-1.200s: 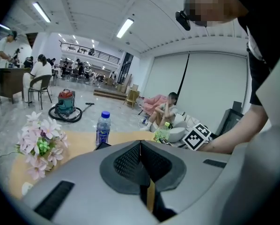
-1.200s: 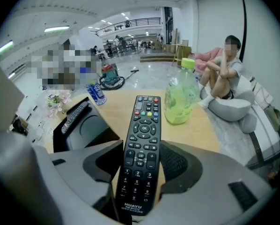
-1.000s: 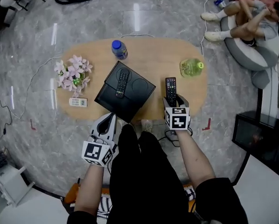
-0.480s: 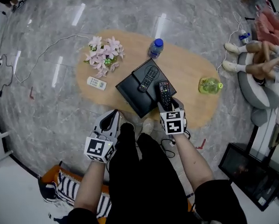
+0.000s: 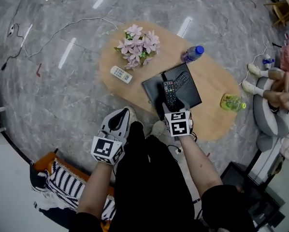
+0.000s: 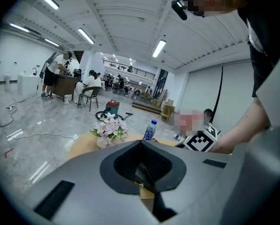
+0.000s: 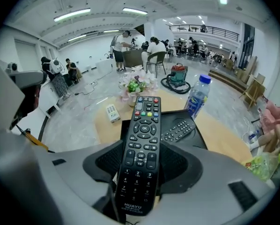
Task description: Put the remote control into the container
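Your right gripper [image 5: 173, 108] has carried the remote [image 5: 169, 94] in from the bare table top to the right of the container [image 5: 194, 94], and the remote's far end now reaches over that black, shallow container. Your left gripper [image 5: 118, 116] has drawn back from the container's near corner and hangs off the table [image 5: 212, 79], above the floor [image 5: 62, 105] beside your leg.

You hold the remote by its lower end: in the right gripper view it lies lengthwise between the jaws, buttons up, with the dark pads against both its long sides. Its top end points toward the flowers [image 7: 137, 86]. From the head view it seems to hover above the container rather than rest in it, though the angle makes that hard to judge.

A second remote [image 5: 181, 79] already lies inside the container, slanted, just beyond the one you hold.

Your left gripper's jaws are pressed together with nothing between them, as the left gripper view shows.

On the table, a white remote [image 5: 121, 74] lies near the flowers, a water bottle [image 5: 193, 53] with a blue cap stands just past the container, and a green bottle [image 5: 233, 102] lies well to its right.
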`<state>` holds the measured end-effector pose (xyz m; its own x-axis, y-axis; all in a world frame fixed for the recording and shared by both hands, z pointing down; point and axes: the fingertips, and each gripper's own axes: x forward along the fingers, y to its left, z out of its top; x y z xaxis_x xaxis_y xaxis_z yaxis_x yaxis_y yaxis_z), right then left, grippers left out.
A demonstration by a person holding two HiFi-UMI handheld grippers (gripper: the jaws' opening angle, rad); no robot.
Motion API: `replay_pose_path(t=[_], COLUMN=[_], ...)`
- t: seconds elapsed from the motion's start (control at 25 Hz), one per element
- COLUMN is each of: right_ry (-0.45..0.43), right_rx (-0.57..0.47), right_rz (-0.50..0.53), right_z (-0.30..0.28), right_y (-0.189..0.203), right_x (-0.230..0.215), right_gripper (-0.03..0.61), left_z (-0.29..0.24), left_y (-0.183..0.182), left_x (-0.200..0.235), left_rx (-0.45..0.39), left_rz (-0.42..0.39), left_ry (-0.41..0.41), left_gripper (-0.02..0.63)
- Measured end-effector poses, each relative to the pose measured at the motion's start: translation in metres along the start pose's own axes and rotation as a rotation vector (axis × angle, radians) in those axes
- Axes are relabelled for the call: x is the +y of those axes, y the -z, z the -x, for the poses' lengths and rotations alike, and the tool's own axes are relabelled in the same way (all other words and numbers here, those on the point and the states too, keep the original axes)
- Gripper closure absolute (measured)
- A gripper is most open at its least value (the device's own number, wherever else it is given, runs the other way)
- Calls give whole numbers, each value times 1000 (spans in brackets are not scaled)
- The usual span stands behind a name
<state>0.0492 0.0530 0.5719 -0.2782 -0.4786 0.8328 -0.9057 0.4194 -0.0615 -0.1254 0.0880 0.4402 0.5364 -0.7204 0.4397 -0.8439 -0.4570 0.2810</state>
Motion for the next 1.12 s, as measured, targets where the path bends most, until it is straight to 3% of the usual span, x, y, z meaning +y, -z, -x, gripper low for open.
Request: replay_pose_path(t=[0.44, 0.72, 1.12], right_ry=[-71, -72, -63], right_rx=[106, 178, 203], right_rz=[72, 151, 168], right_z=[-47, -77, -104], right_y=[16, 38, 49], right_x=[34, 31, 30], right_gripper=[324, 324, 324], left_z=[5, -6, -14], left_y=[19, 39, 66], left_x=[39, 49, 62], left_rx=[34, 68, 123], left_rz=[48, 72, 103], left_ry=[-28, -16, -1], left_gripper=[607, 607, 607])
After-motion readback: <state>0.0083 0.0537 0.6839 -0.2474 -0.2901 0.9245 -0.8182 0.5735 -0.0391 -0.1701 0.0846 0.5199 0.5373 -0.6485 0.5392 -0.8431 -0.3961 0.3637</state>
